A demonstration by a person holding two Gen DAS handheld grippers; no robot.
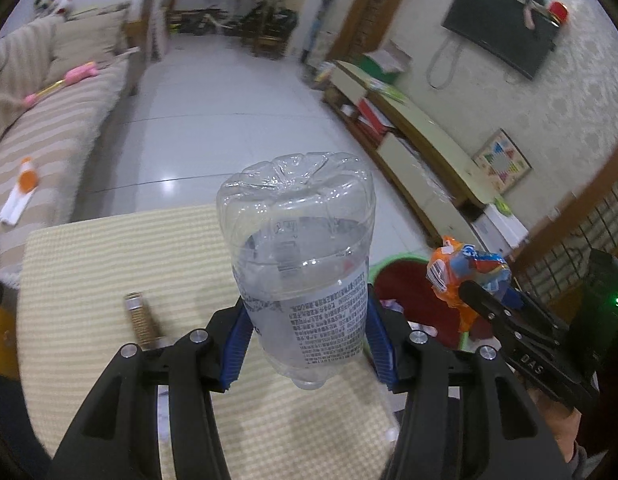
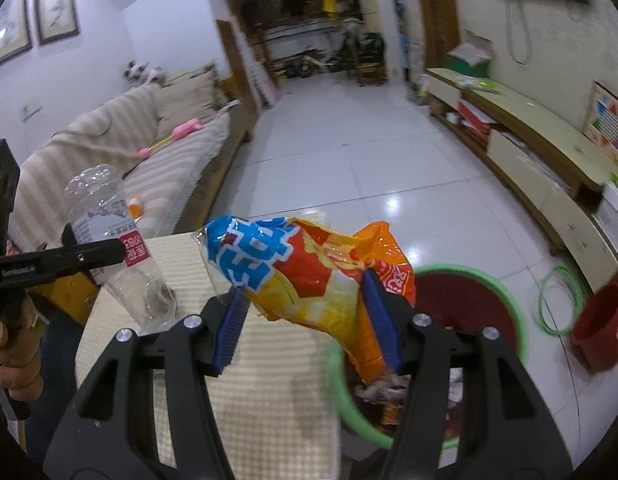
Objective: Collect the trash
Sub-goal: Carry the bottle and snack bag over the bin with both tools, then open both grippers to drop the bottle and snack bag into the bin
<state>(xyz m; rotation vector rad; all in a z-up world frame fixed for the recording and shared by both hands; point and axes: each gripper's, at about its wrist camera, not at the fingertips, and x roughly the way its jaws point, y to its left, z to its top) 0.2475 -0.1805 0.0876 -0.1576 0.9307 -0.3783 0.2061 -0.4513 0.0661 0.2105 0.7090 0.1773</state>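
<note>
My left gripper is shut on a clear plastic bottle, held bottom end away from me, above a checked beige tablecloth. The bottle also shows at the left of the right wrist view. My right gripper is shut on an orange, blue and yellow snack bag, held over the near rim of a green bin with a red liner and trash inside. The bag and right gripper also show in the left wrist view. A small cylindrical piece of trash lies on the tablecloth.
A striped sofa with pink toys stands to the left. A low TV cabinet runs along the right wall. A red bucket and a green hoop are on the tiled floor beside the bin.
</note>
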